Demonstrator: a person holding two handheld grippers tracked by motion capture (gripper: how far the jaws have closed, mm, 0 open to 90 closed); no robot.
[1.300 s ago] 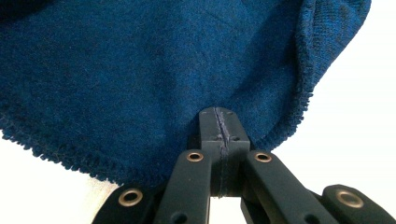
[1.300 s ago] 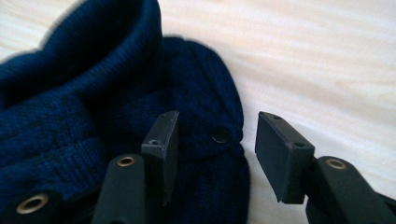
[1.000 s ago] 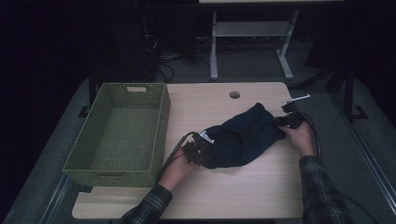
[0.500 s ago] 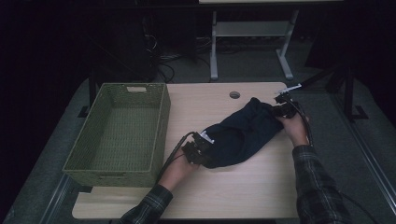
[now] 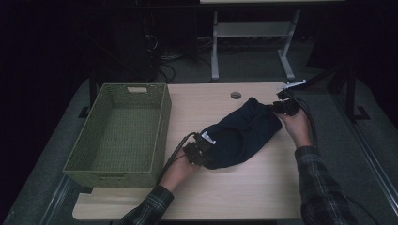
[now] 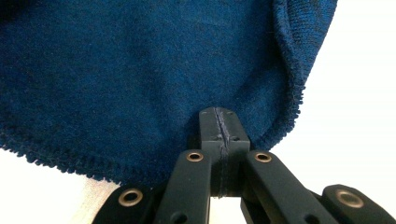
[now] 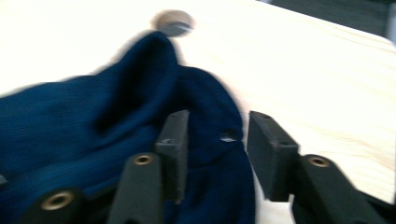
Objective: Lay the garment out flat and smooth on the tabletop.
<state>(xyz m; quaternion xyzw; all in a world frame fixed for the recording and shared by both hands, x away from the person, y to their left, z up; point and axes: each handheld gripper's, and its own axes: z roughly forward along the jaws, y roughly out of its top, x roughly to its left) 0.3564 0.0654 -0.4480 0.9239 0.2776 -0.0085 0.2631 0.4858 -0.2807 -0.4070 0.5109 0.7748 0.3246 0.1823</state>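
A green woven basket stands on the left half of the desk, and nothing lies inside it. The dark blue sweater is bunched on the desk to the right of the basket, apart from it, near the round hole in the desktop.

The left claw is clenched on the sweater's near-left hem; in the left gripper view its pads are pressed together over the knitted edge. The right claw is at the sweater's far-right end; its jaws stand apart with cloth between them, not pinching it, and they have just been opening.

Compared with a second ago, the right hand sits farther back on the desk and the sweater is stretched longer toward the far right. The left claw and the basket are where they were.
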